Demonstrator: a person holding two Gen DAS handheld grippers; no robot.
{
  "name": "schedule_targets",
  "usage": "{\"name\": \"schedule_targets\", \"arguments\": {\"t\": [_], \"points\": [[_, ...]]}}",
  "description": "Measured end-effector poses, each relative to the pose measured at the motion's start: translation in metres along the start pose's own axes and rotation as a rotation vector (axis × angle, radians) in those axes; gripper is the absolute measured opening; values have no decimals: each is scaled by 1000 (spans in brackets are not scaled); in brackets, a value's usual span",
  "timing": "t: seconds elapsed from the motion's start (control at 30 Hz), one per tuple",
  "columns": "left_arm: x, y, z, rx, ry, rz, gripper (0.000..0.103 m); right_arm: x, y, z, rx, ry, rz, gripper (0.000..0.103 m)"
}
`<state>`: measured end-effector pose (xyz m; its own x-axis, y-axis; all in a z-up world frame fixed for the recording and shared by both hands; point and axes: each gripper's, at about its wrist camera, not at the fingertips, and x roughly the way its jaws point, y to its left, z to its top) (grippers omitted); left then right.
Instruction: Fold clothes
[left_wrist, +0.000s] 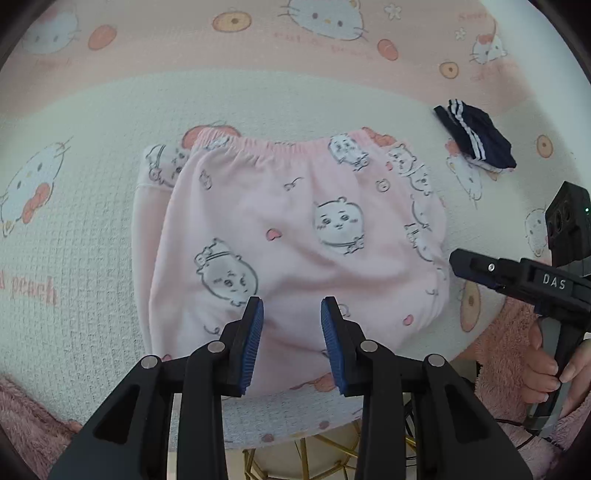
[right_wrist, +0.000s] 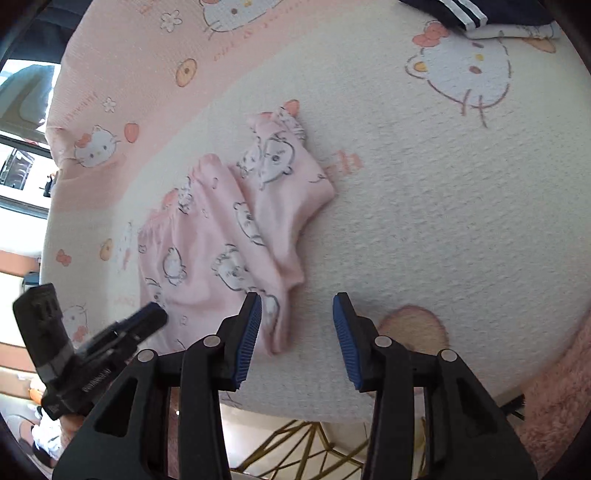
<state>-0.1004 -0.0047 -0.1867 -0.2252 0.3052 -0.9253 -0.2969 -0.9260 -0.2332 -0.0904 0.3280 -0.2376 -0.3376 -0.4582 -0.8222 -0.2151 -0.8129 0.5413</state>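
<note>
A pair of pink trousers (left_wrist: 295, 236) with white cartoon prints lies folded on the cat-print cloth, its elastic waistband at the far edge. My left gripper (left_wrist: 291, 317) hovers open over the near part of the trousers, nothing between its blue pads. In the right wrist view the same trousers (right_wrist: 221, 236) lie left of centre, rumpled at their right end. My right gripper (right_wrist: 297, 332) stands open at the trousers' near right corner, its left pad (right_wrist: 251, 332) over the fabric edge. The right gripper (left_wrist: 517, 280) also shows at the right of the left wrist view, and the left gripper (right_wrist: 147, 319) at the lower left of the right wrist view.
A dark blue garment with white stripes (left_wrist: 476, 136) lies folded at the far right, also seen at the top edge (right_wrist: 458, 11). The table cloth (left_wrist: 74, 240) covers a round table with gold wire legs (right_wrist: 295, 443) below. A hand in a pink fleece sleeve (left_wrist: 546, 362) holds the right gripper.
</note>
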Motion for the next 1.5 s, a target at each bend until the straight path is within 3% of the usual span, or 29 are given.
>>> {"name": "schedule_targets", "arguments": {"t": [0.07, 0.13, 0.17, 0.2, 0.23, 0.3, 0.47, 0.63, 0.73, 0.87, 1.0, 1.1, 1.17, 1.27, 1.4, 1.5], "points": [[1, 11, 1, -40, 1, 19, 34, 10, 7, 1, -33, 8, 29, 51], [3, 22, 2, -87, -4, 26, 34, 20, 14, 2, -68, 18, 55, 49], [4, 30, 3, -126, -2, -1, 34, 27, 20, 1, -96, 30, 43, 44], [5, 38, 3, -171, 2, -36, 34, 34, 29, 2, -132, 29, -1, 29], [9, 49, 2, -244, 16, -111, 34, 39, 38, 3, -163, 29, -36, 21], [14, 66, -1, -354, 19, -203, 35, 36, 54, 11, -200, 26, -40, 15], [-3, 72, 1, -299, -24, -158, 35, 14, 113, 23, -340, -58, 0, 13], [-18, 103, -1, -407, -70, -174, 35, 50, 189, 6, -525, 20, 28, 13], [-22, 117, -2, -450, -82, -202, 35, 82, 207, -18, -591, 136, 41, 13], [-25, 130, -3, -496, -95, -251, 35, 124, 203, -37, -583, 276, 11, 20], [-26, 130, 1, -512, -126, -316, 35, 92, 197, -31, -464, 217, 109, 30], [-27, 127, 6, -519, -152, -367, 35, 54, 180, -26, -389, 113, 192, 34], [-28, 125, 9, -523, -169, -401, 35, 43, 166, -23, -359, 63, 130, 34], [-33, 120, 13, -512, -210, -437, 35, 48, 154, -27, -407, 55, -38, 37], [-42, 109, 17, -461, -257, -406, 35, 71, 164, -54, -530, 130, -51, 37], [-42, 113, 19, -484, -276, -383, 35, 83, 183, -79, -717, 127, -167, 39]]}}
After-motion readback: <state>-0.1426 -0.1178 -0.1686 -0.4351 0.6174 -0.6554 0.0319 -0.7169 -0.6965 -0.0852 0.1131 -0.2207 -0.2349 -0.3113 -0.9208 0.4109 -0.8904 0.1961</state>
